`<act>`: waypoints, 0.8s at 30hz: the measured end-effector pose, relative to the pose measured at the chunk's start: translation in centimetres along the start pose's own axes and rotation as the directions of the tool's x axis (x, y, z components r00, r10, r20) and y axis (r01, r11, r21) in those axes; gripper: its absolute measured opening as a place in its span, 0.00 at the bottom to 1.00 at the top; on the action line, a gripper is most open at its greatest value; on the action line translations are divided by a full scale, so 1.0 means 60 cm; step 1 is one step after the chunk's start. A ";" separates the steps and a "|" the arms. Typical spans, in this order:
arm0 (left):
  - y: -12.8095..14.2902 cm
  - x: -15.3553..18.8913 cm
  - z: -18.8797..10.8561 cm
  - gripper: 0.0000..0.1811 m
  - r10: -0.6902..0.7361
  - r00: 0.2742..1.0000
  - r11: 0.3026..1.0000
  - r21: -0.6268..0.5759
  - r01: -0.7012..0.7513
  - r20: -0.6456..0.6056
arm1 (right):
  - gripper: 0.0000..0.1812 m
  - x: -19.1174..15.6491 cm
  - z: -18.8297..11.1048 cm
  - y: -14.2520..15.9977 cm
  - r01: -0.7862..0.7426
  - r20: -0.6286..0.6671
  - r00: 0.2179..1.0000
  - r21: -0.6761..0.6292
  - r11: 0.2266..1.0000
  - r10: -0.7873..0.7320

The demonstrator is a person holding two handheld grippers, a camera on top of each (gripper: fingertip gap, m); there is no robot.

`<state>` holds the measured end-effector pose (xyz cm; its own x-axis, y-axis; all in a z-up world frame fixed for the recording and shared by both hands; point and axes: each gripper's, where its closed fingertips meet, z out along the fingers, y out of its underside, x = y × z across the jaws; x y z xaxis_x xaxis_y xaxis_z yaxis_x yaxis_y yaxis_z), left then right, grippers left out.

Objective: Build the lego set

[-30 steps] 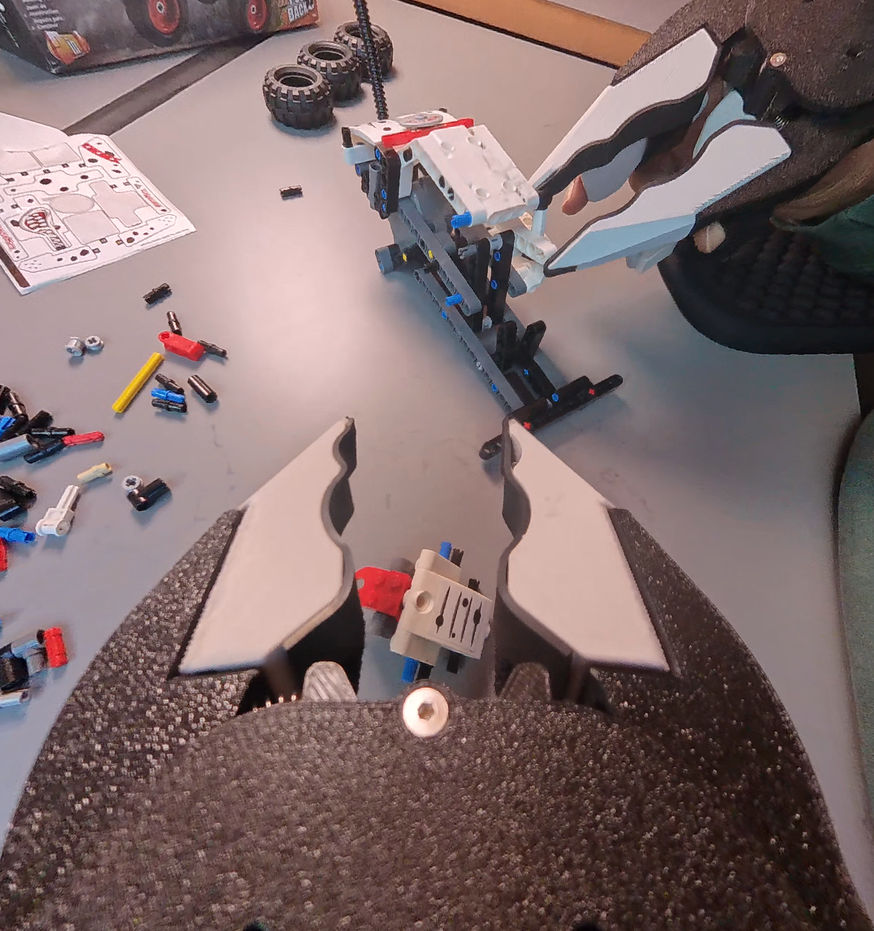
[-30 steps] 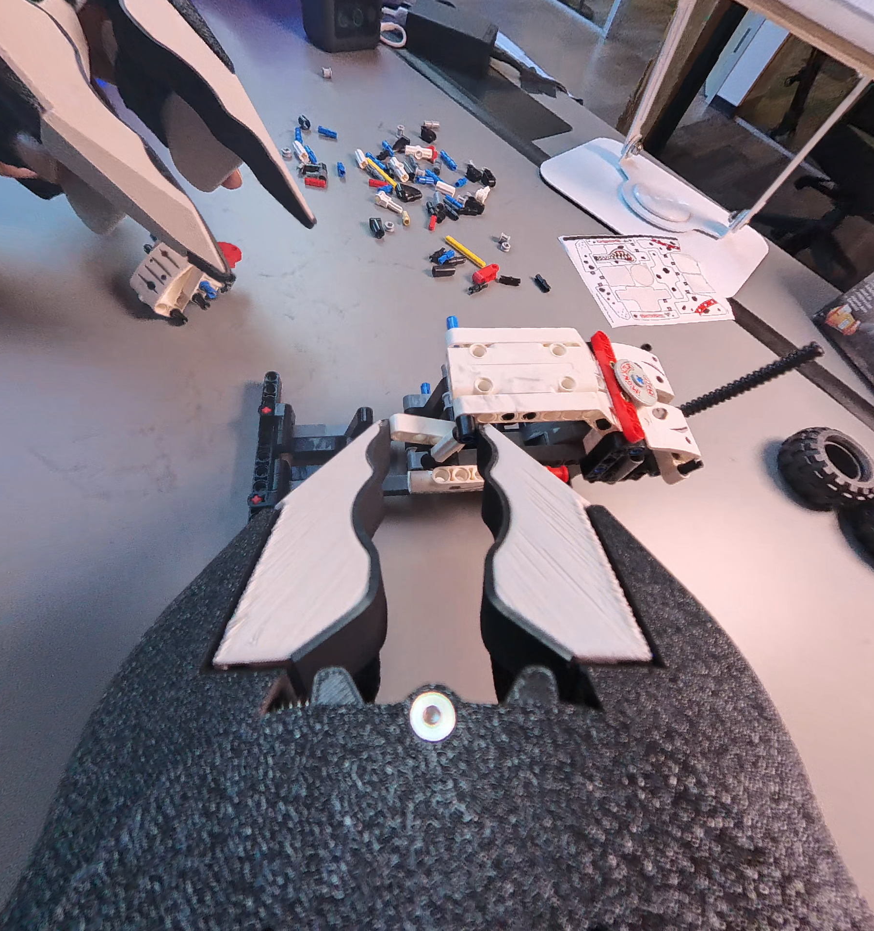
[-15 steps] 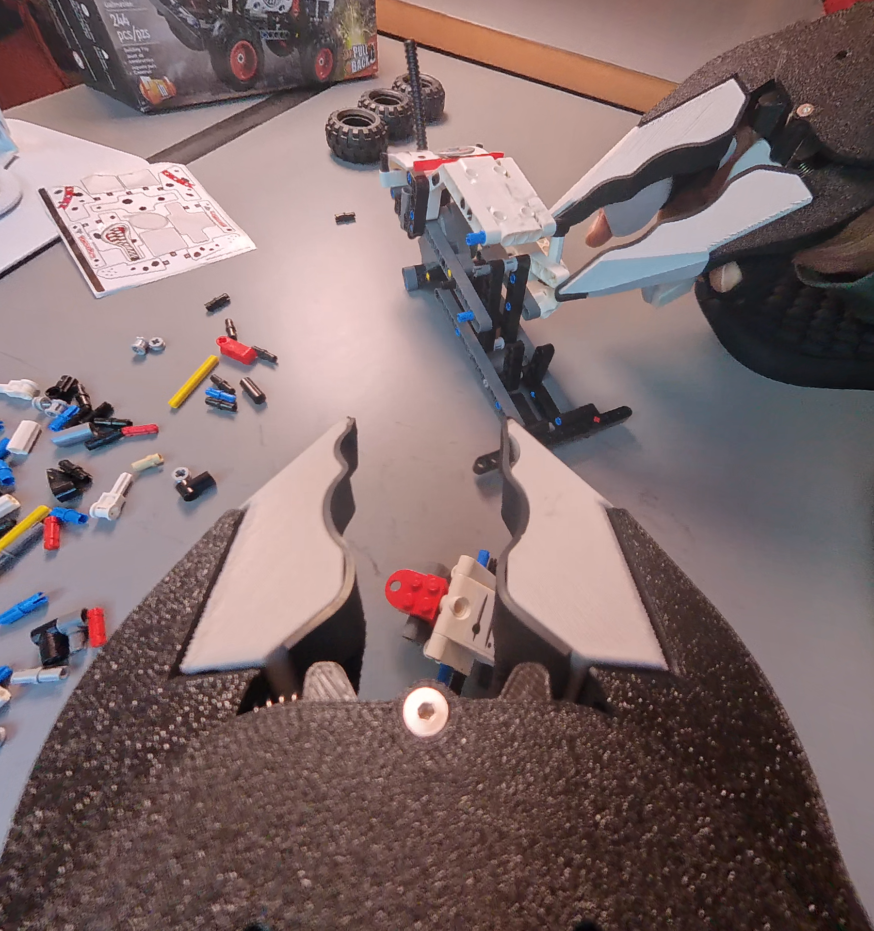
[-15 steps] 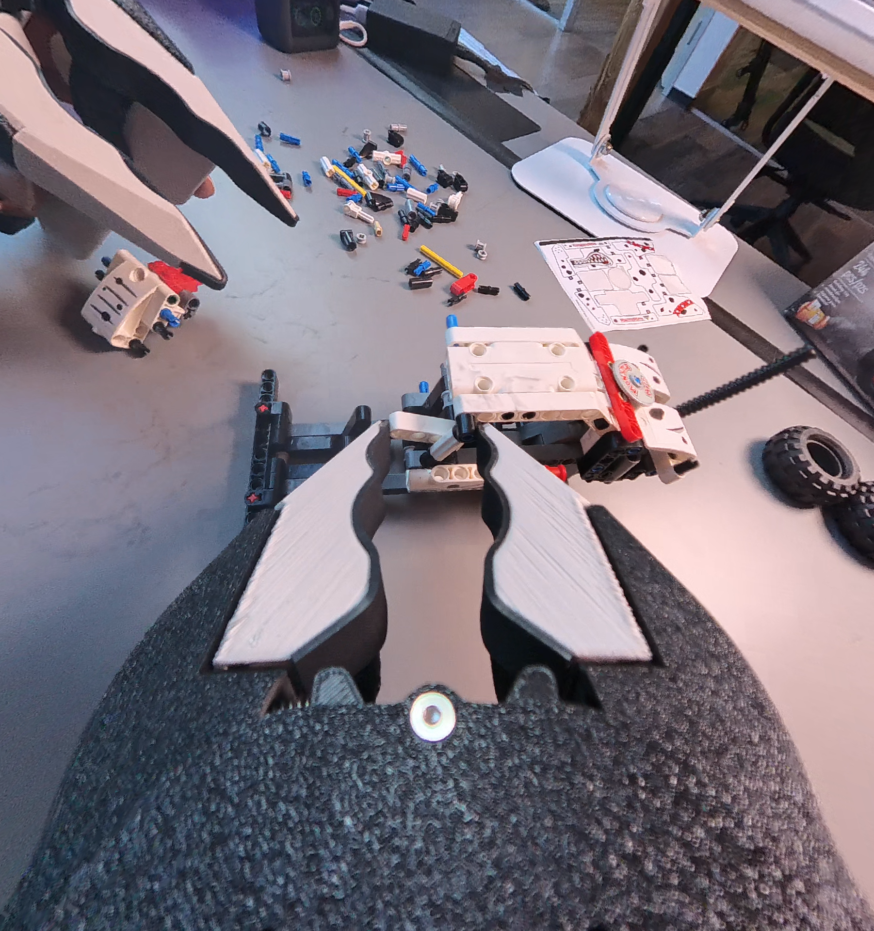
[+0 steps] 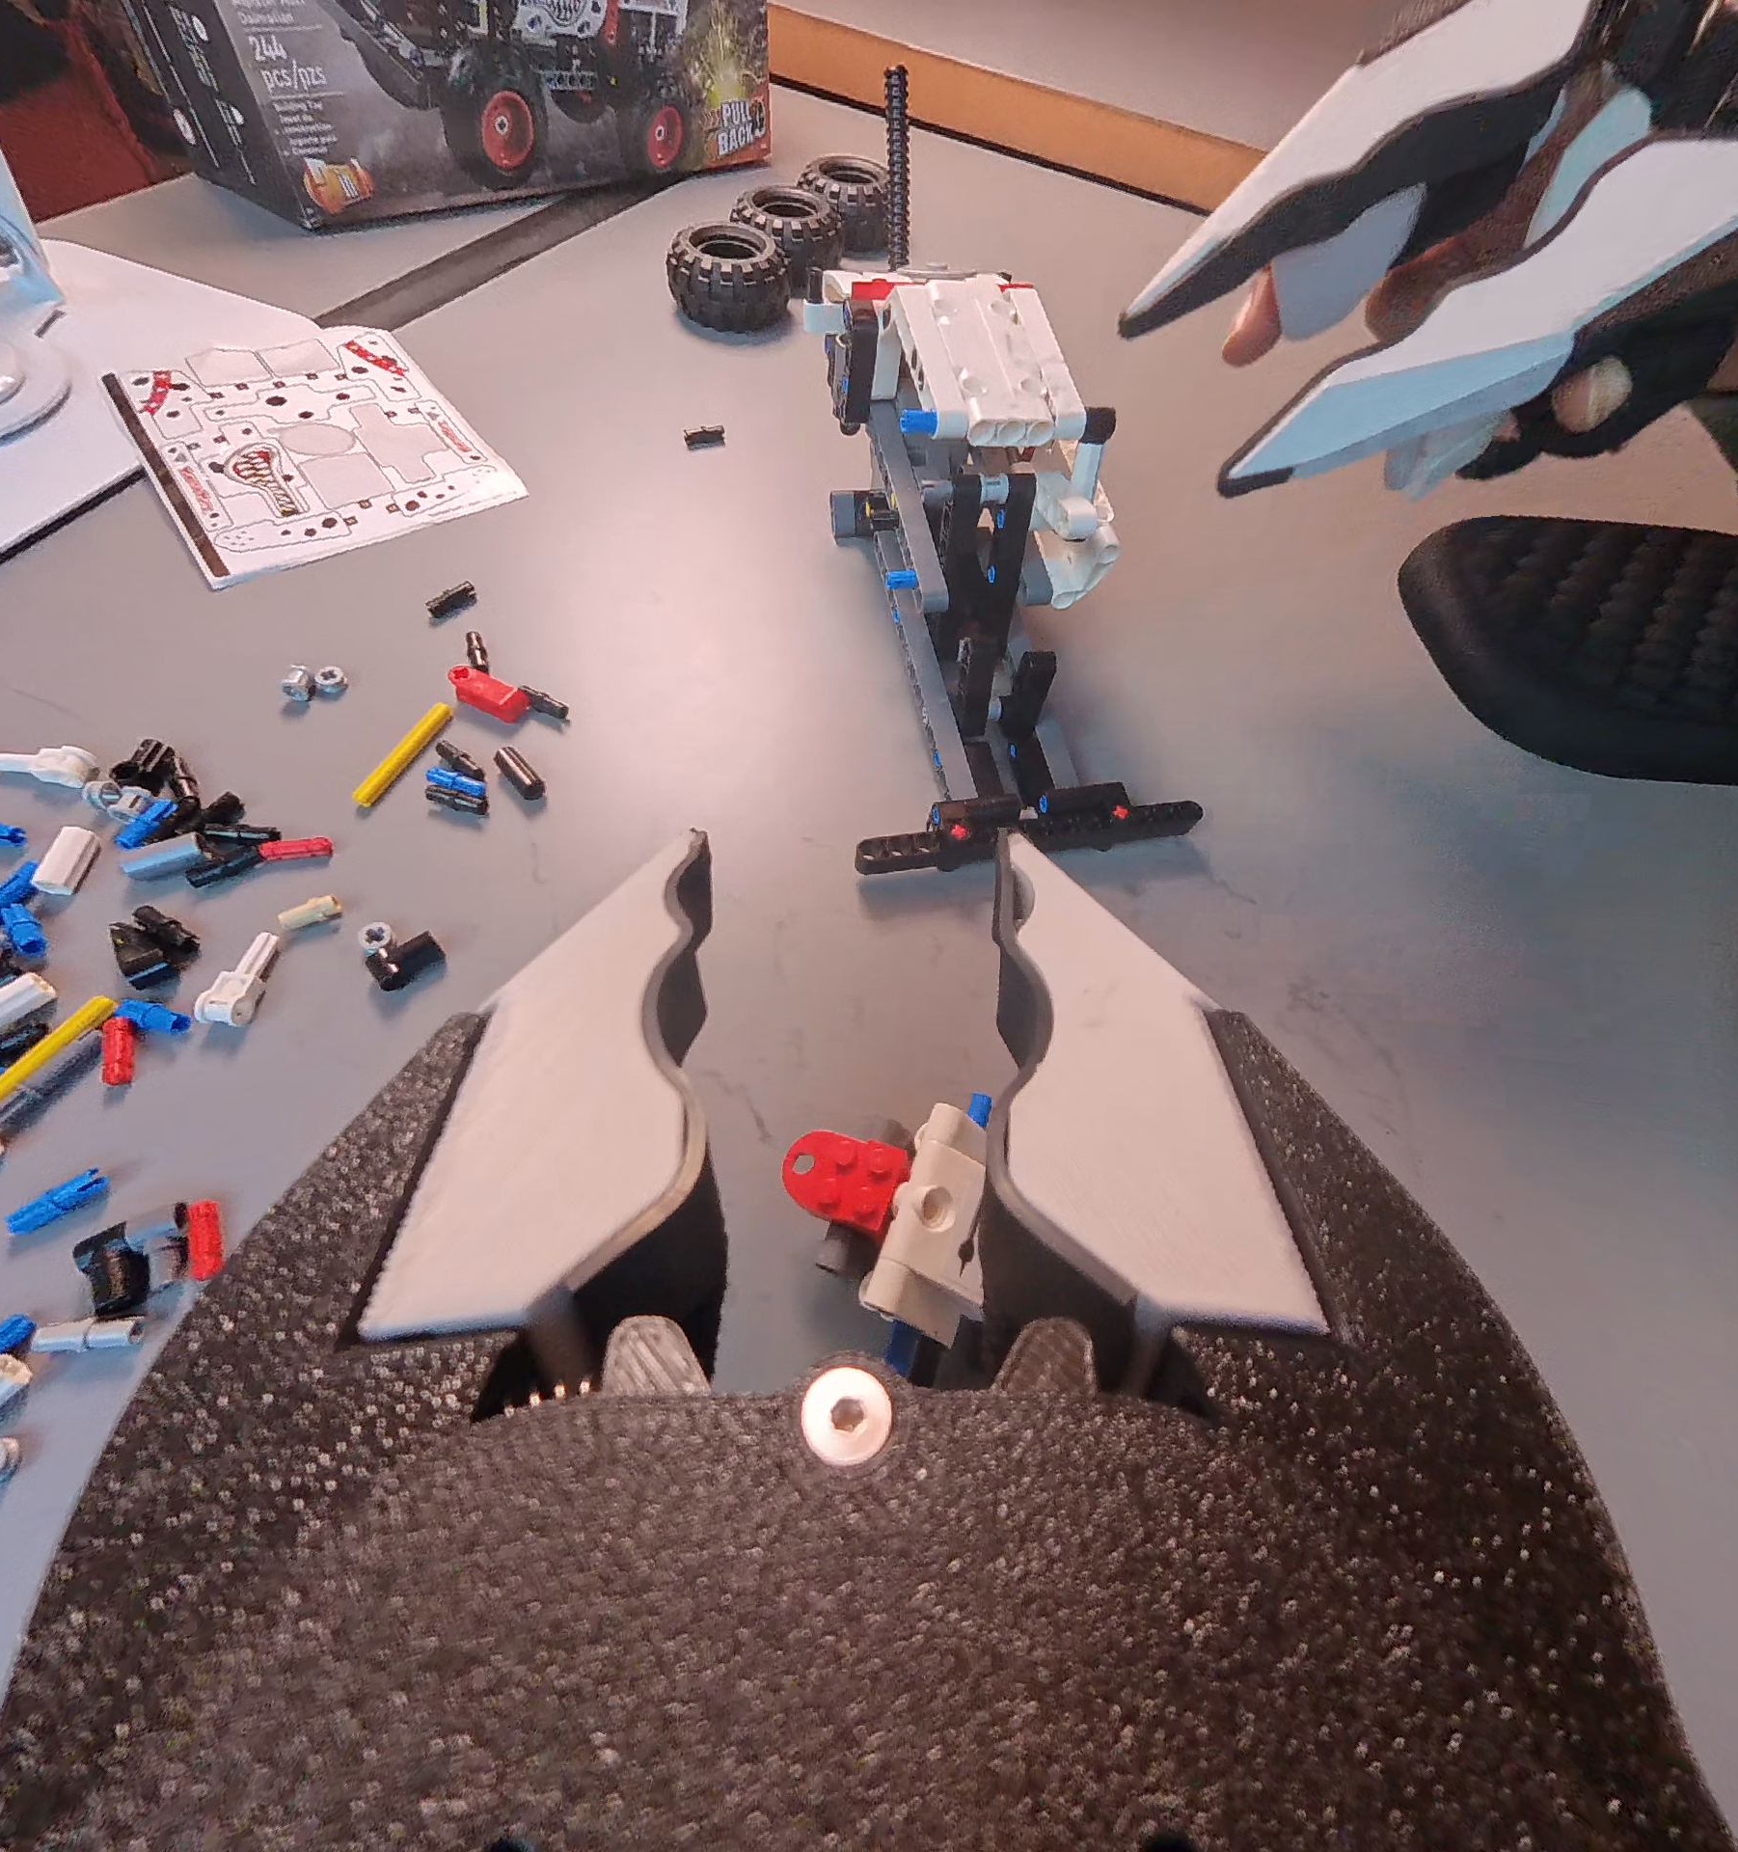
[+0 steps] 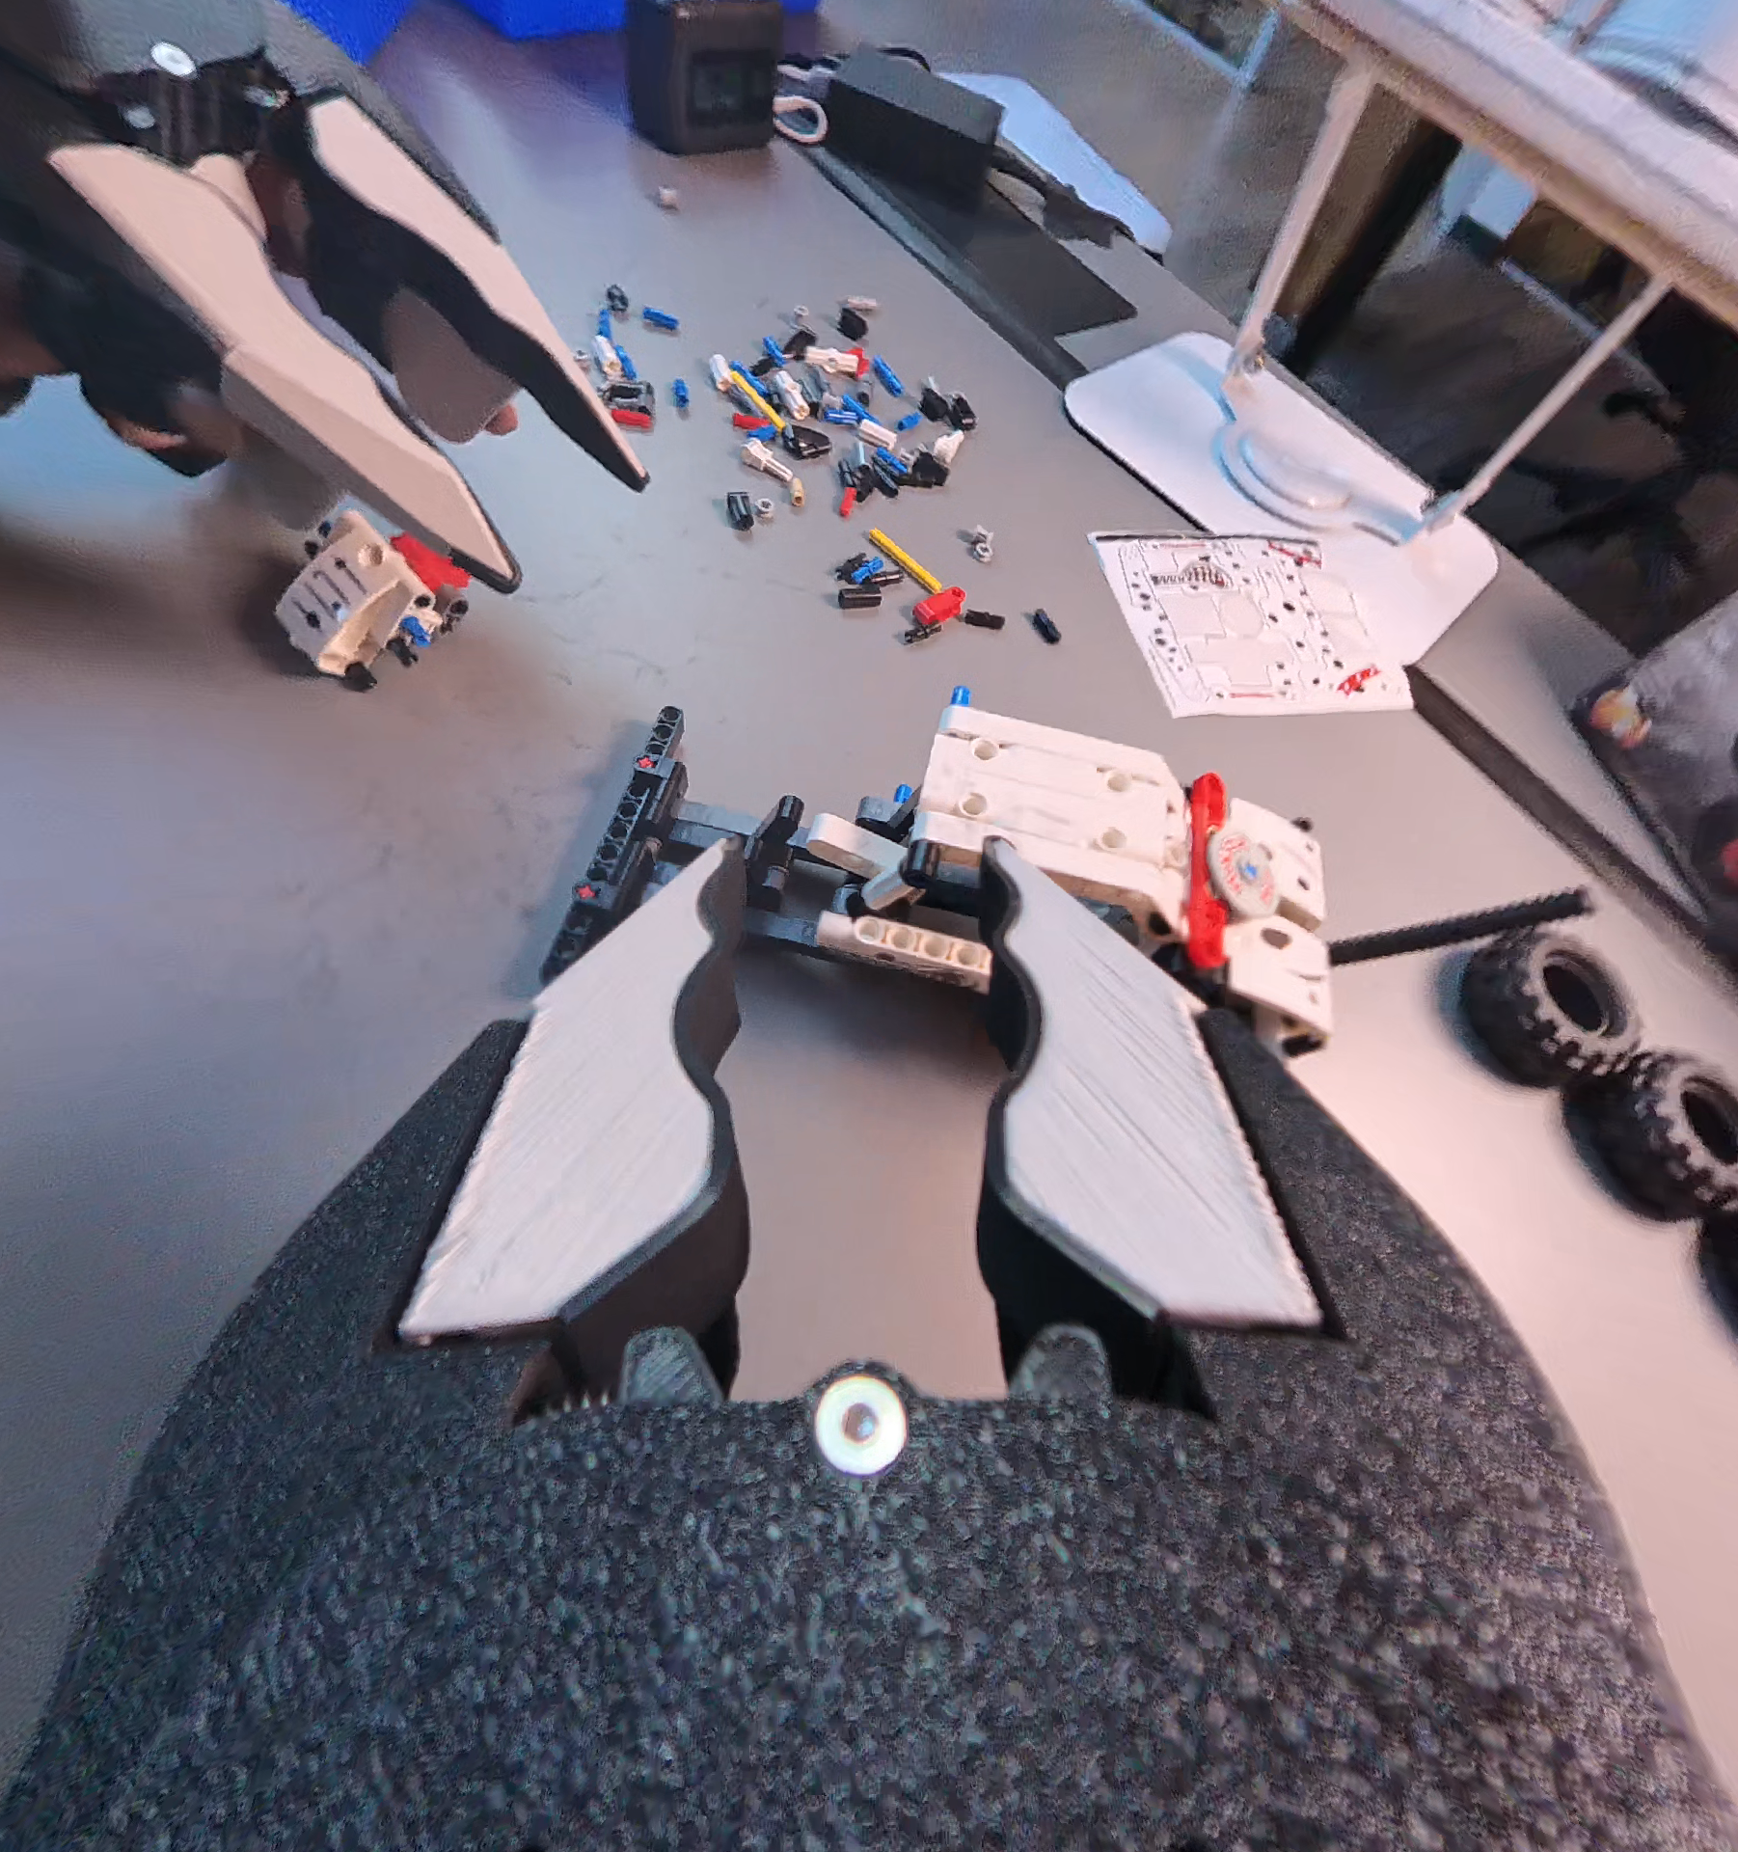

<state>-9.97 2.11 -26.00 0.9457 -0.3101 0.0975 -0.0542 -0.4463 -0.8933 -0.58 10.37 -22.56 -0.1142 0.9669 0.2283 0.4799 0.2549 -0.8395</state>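
So, left tongs (image 5: 850, 882) are spread wide and hold nothing, hanging low over the grey surface (image 5: 1346, 1002). A small white-and-red block assembly (image 5: 905, 1203) lies on the surface between their fingers, close against the inner face of one finger (cannot tell if it actually touches). In the right wrist view that same piece (image 6: 364, 591) sits under the tip of the left tongs (image 6: 574, 531).

Right tongs (image 6: 860, 882) are also spread, empty, poised just beside the half-built truck frame (image 6: 995, 862), tips near its white side beam but apart from it. In the left wrist view the right tongs (image 5: 1176, 411) are blurred, lifted off the surface, well clear of the frame (image 5: 965, 481).

The frame lies on the surface: white cab panels at one end, a red bar across, a long black-and-grey chassis ending in a black crossbeam (image 5: 1025, 827). A black ridged rod (image 5: 895, 160) sticks out from the cab end.

Three black tyres (image 5: 785, 241) sit beside the cab end. Loose small pieces (image 5: 144, 902) (blue, black, white, red, yellow pins) are scattered well apart from the frame. A sticker sheet (image 5: 314, 441) lies flat near a white lamp base (image 6: 1286, 471); the product box (image 5: 444, 90) stands behind.
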 end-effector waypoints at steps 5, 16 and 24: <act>-0.001 -0.001 0.002 0.31 0.000 1.000 1.000 0.010 0.000 0.003 | 0.38 0.052 0.000 0.013 0.456 0.143 0.885 -0.087 0.886 -0.442; 0.009 -0.017 -0.001 0.30 0.020 0.998 1.000 -0.002 -0.020 0.056 | 0.27 0.070 0.076 0.024 0.747 0.560 0.620 -0.207 0.632 -0.549; 0.003 -0.028 -0.008 0.30 -0.002 0.997 0.999 0.037 -0.001 0.072 | 0.26 0.068 0.085 0.016 0.566 0.443 0.807 -0.391 0.726 -0.391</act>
<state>-11.74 2.14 -26.09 0.9664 -0.2479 0.0675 -0.0429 -0.4147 -0.9089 -5.05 14.64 -24.93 -0.6647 0.6869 0.2939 0.6240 0.7267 -0.2872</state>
